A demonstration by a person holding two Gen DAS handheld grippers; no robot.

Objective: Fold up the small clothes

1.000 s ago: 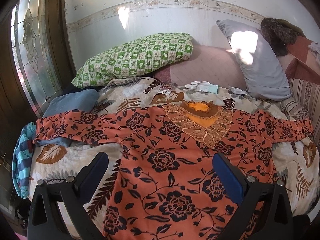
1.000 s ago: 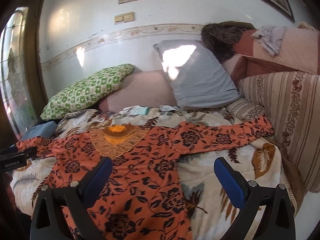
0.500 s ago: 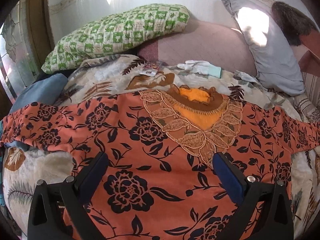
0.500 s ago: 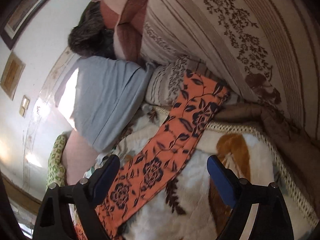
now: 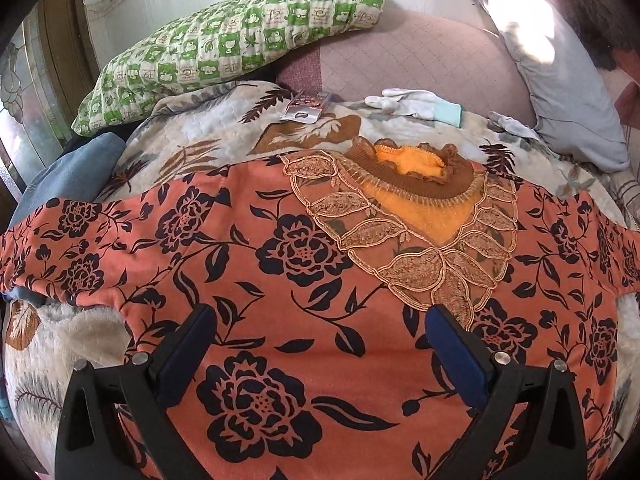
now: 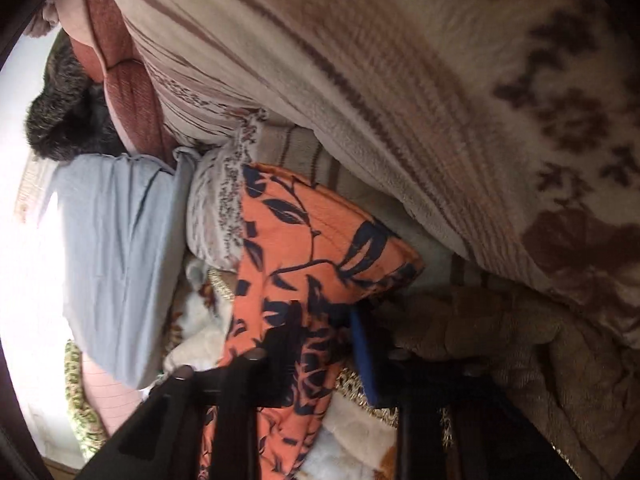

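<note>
An orange top with black flowers (image 5: 280,264) lies spread flat on the bed, front up, with a gold embroidered neckline (image 5: 416,216) and both sleeves stretched out sideways. My left gripper (image 5: 320,336) is open and hovers over the chest of the top, holding nothing. In the right wrist view the cuff end of one sleeve (image 6: 304,248) lies between the fingers of my right gripper (image 6: 324,332), which has closed on the cloth just behind the cuff. The view there is blurred.
A green checked pillow (image 5: 236,36) and a grey pillow (image 5: 560,68) lean at the head of the bed. A white glove (image 5: 416,104) and a small packet (image 5: 306,106) lie above the neckline. A striped beige blanket (image 6: 400,80) is piled beside the sleeve.
The left gripper has moved forward and lower over the top. The right gripper swung to the sleeve's end, moved in and closed on the cuff.
</note>
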